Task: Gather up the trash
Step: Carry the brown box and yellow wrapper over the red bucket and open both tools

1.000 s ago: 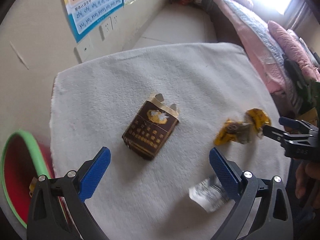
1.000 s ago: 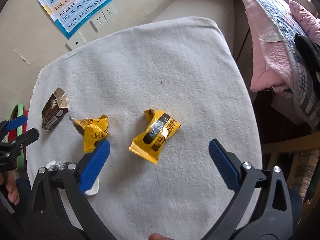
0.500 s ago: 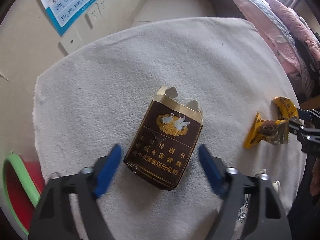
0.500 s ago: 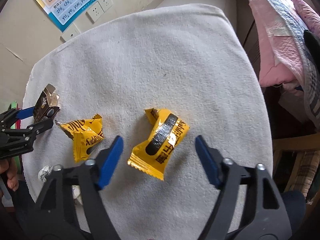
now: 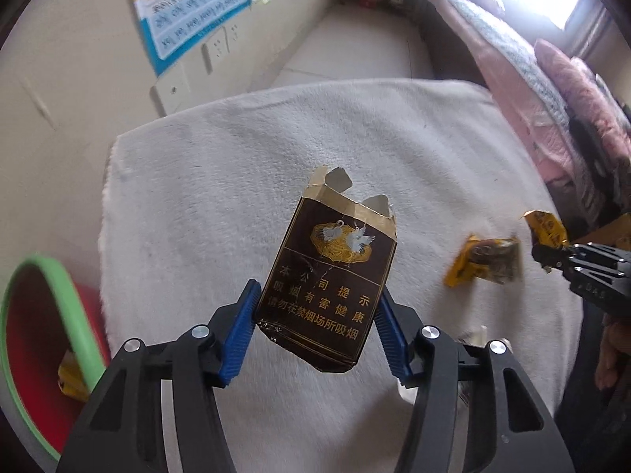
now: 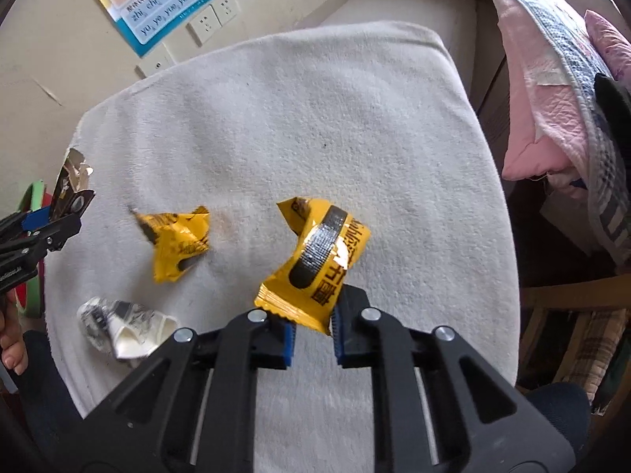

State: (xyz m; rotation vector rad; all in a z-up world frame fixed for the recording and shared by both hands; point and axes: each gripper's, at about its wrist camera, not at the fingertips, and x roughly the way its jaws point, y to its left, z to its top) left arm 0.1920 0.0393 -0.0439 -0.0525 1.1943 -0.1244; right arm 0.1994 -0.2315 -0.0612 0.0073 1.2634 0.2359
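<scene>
My left gripper (image 5: 315, 327) is shut on a brown cigarette pack (image 5: 335, 272) with a torn gold top and holds it above the white towel (image 5: 221, 181). My right gripper (image 6: 311, 331) is shut on a yellow snack wrapper (image 6: 319, 260) and lifts it off the towel. A second yellow wrapper (image 6: 177, 240) and a crumpled silver-white wrapper (image 6: 122, 327) lie on the towel to the left of the right gripper. The second yellow wrapper also shows in the left wrist view (image 5: 485, 264).
A red bin with a green rim (image 5: 47, 315) stands low at the left of the towel and holds a yellow wrapper (image 5: 71, 378). A wall with a poster (image 5: 189, 4) is behind. A bed with pink bedding (image 6: 552, 90) is to the right.
Both grippers have closed from open: the left on the cigarette pack, the right on the yellow wrapper. Both items are now lifted off the towel.
</scene>
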